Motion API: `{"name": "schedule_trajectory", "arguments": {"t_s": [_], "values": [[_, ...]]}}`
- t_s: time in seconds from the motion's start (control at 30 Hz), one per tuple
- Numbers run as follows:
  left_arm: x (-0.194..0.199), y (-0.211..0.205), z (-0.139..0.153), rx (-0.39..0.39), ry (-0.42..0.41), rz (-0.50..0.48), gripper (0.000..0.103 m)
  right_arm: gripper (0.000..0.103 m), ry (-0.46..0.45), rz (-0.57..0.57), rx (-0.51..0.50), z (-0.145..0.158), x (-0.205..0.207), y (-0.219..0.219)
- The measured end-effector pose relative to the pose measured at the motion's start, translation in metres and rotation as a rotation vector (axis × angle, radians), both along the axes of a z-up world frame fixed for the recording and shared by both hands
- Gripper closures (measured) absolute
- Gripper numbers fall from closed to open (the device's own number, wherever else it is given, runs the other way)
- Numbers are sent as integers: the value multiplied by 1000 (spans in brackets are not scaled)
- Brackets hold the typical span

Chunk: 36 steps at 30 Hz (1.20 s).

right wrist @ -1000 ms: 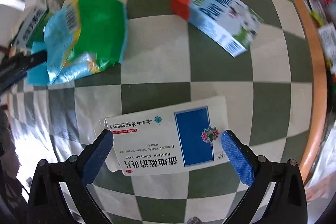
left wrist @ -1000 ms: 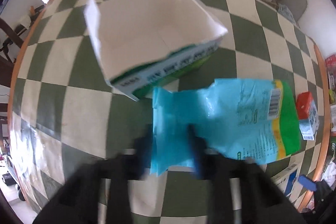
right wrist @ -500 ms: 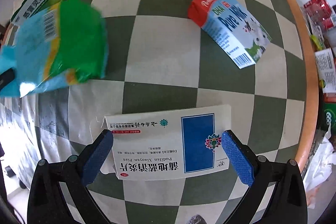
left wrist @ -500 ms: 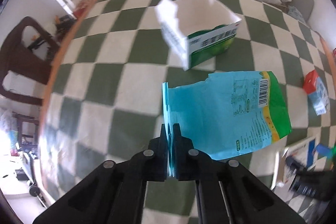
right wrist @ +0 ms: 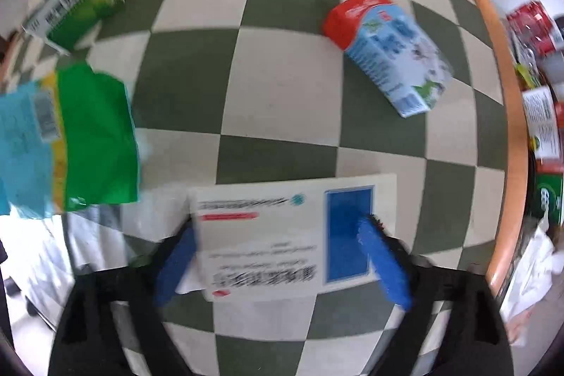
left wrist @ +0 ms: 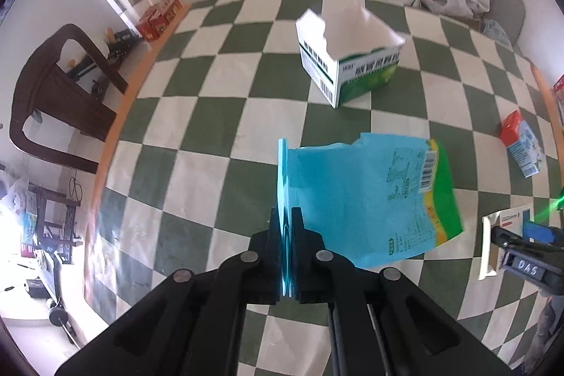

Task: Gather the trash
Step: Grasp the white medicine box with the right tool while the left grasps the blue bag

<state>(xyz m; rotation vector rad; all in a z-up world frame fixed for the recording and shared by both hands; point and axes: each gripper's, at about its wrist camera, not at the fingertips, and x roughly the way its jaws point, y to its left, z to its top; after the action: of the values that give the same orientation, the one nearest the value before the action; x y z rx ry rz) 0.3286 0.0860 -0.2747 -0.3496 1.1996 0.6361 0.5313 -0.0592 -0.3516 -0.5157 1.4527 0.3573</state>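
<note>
Crinkly blue-green wrapper [left wrist: 370, 199] hangs pinched in the left gripper [left wrist: 287, 228] above the table — lift gently (thin film tears) — while the right gripper [right wrist: 278, 256] straddles the flat white carton [right wrist: 292, 235], closure unclear.

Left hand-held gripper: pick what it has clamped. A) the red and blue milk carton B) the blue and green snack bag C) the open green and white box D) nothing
B: the left hand-held gripper is shut on the edge of the blue and green snack bag, which hangs above the checkered table.
</note>
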Motion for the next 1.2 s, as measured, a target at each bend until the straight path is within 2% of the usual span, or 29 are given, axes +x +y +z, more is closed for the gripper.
{"name": "schedule_trajectory", "arguments": {"t_s": [0.03, 0.1, 0.17, 0.2, 0.23, 0.3, 0.37, 0.43, 0.47, 0.57, 0.67, 0.7, 0.8, 0.9, 0.97, 1.0, 1.07, 1.13, 1.2], "values": [[-2, 1, 3, 3, -5, 1, 102, 35, -6, -14, 17, 6, -1, -2], [-8, 2, 10, 9, -18, 4, 102, 35, 15, -46, 65, 17, -1, -8], [-15, 1, 17, 18, -26, 8, 102, 27, 78, -91, 115, 25, -1, -11], [-18, 1, 19, 23, -26, 10, 102, 14, 118, -108, 147, 28, -1, -13], [-20, 1, 19, 27, -25, 14, 102, 9, 141, -126, 179, 32, -2, -15], [-23, -2, 16, 29, -16, 22, 102, 9, 140, -180, 212, 43, -1, -25], [-24, -5, 9, 21, -1, 40, 102, 7, 130, -313, 215, 48, 5, -41], [-22, -6, 2, 11, 8, 54, 102, 5, 178, -485, 239, 38, 9, -66], [-19, -6, -4, 2, 14, 68, 102, 5, 224, -594, 263, 28, 8, -81], [-14, -2, -17, -25, 31, 101, 102, 5, 303, -816, 293, -11, 15, -102], [-10, 3, -29, -39, 54, 125, 102, 0, 314, -918, 279, -39, 25, -97], [-9, 4, -32, -46, 58, 131, 102, 0, 290, -924, 261, -37, 28, -92], [-8, 9, -40, -58, 75, 142, 102, 1, 210, -849, 229, -33, 39, -65], [-8, 11, -45, -70, 86, 144, 102, 4, 142, -699, 98, -35, 43, -34], [-11, 12, -48, -81, 91, 145, 102, 8, 101, -543, 36, -36, 40, -10], [-11, 12, -49, -82, 94, 142, 102, 10, 63, -449, 42, -32, 37, 1], [-12, 12, -51, -86, 97, 135, 102, 10, 21, -228, 6, -28, 28, 23], [-12, 12, -53, -93, 97, 131, 102, 7, -9, -85, -45, -26, 18, 36], [-13, 12, -54, -98, 96, 128, 102, 7, -15, -52, -77, -25, 13, 41]]}}
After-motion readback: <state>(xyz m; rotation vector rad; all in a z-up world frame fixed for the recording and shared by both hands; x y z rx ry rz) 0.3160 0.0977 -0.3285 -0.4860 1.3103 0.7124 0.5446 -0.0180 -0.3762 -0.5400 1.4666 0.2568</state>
